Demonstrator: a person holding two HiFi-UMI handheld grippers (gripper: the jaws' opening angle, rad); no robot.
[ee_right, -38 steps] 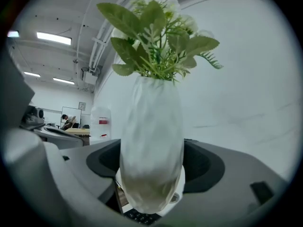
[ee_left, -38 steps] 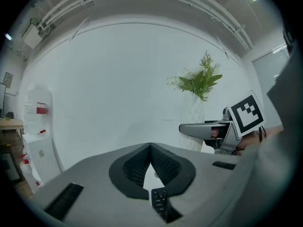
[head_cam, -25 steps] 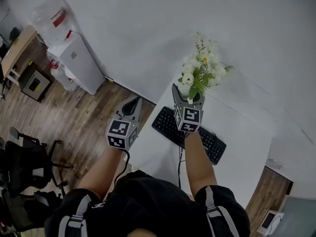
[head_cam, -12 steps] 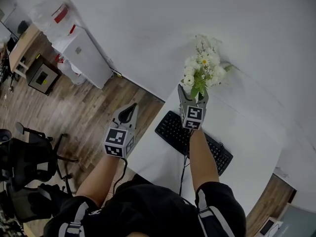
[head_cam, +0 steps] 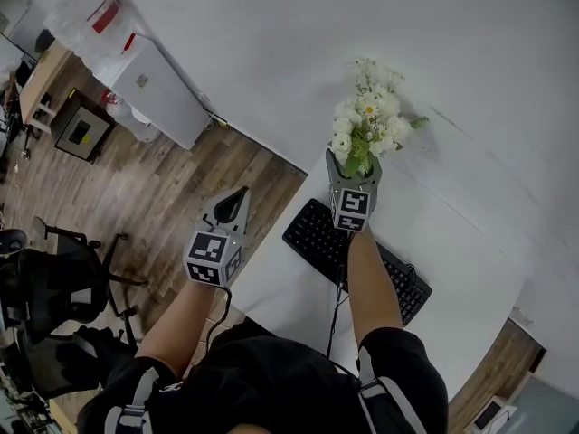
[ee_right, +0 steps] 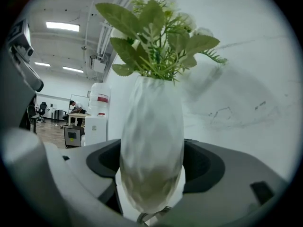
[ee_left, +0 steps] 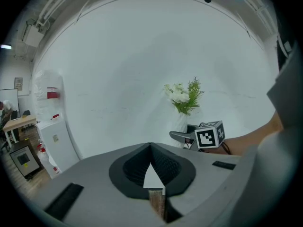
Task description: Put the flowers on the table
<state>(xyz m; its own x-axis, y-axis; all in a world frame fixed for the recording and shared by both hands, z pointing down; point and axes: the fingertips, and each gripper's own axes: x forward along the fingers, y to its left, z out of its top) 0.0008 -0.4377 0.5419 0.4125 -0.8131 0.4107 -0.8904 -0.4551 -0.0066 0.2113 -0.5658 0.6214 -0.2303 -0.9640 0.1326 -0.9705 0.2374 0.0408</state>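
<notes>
Nearest the person, the left gripper [head_cam: 237, 199] hangs to the left of the keyboard [head_cam: 312, 233], off the table [head_cam: 452, 242] edge and over the wooden floor [head_cam: 163, 188]. Its own view shows the jaws brought together at the tip with nothing between them [ee_left: 150, 146], so it has no part in this step.

Just beyond the keyboard's far edge, the right gripper [head_cam: 353, 170] is clamped round the lower body of a white ribbed vase [ee_right: 151, 145], one jaw on each side. The flowers [head_cam: 366, 125] stand upright out of the vase, white blooms and green leaves, farther from the keyboard again and close to the wall [head_cam: 271, 61].

Whether the vase's foot already touches the tabletop cannot be made out.

The step in hand looks like the set-down. It will go best if the vase is kept vertical and lowered straight until the base sits flat behind the keyboard, clear of its keys and cable. The jaws should spread only once the weight is on the table, then draw back level toward the keyboard so neither jaw drags the narrow, top-heavy vase over
</notes>
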